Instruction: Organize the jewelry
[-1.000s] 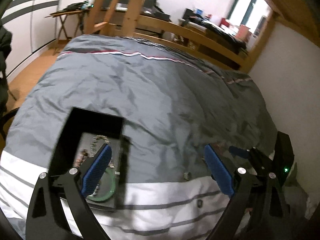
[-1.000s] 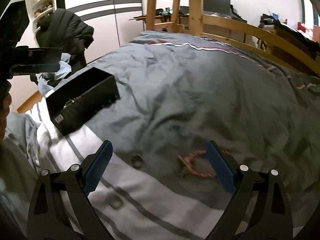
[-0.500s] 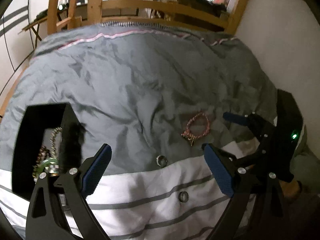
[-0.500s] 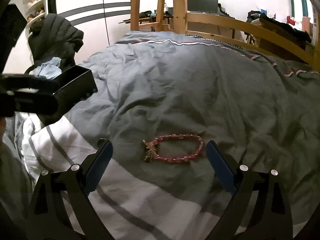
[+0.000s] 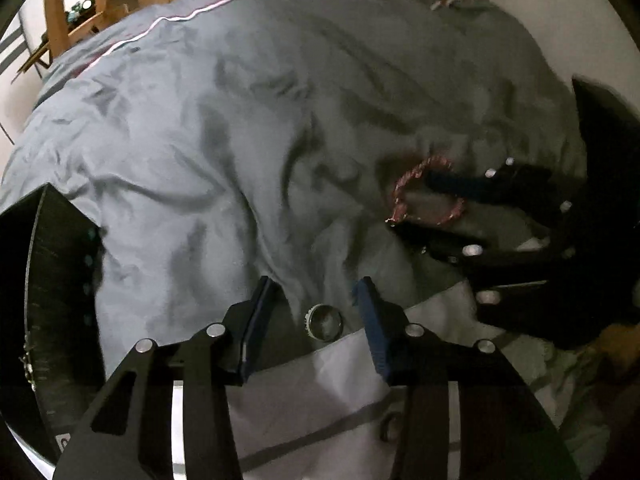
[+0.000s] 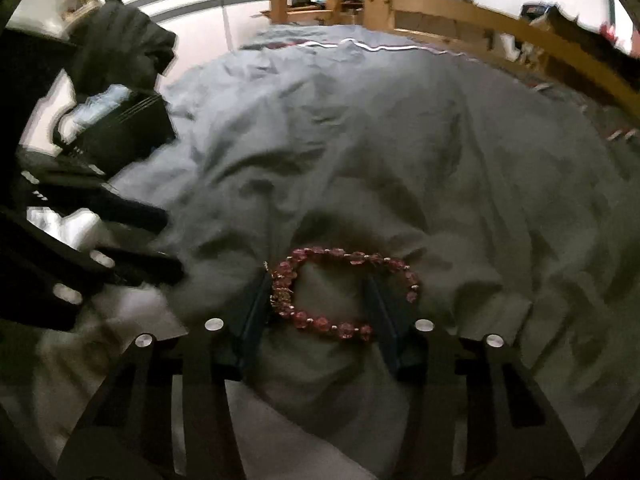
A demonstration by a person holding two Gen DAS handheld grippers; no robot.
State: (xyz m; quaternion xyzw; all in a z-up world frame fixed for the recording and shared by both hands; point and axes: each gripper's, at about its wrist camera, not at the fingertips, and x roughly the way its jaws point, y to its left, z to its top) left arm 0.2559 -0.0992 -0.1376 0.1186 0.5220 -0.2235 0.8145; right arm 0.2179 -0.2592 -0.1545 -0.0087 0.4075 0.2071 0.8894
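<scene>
Pink beaded bracelet (image 6: 344, 292) flat on the grey duvet (image 6: 360, 140), near the white band, straddled by the right gripper (image 6: 320, 312): fingers half spread, one outside the charm end at left, the other planted inside the loop. Half a second ago wide apart and short of the beads; now narrowed and down on them, so the pinch looks about to begin, not yet made.

Silver ring (image 5: 323, 321) likewise bracketed by the left gripper (image 5: 316, 316), jaws drawn in from a wide spread yet clear of the metal on both sides. Two pickups apparently running together.

Shown only from the left wrist: ring, a duvet button (image 5: 390, 426) nearer, and inside the black jewelry box (image 5: 48, 300) at far left, a chain hint. Shown only from the right: bracelet's beads and charm in detail, box's outer wall.
</scene>
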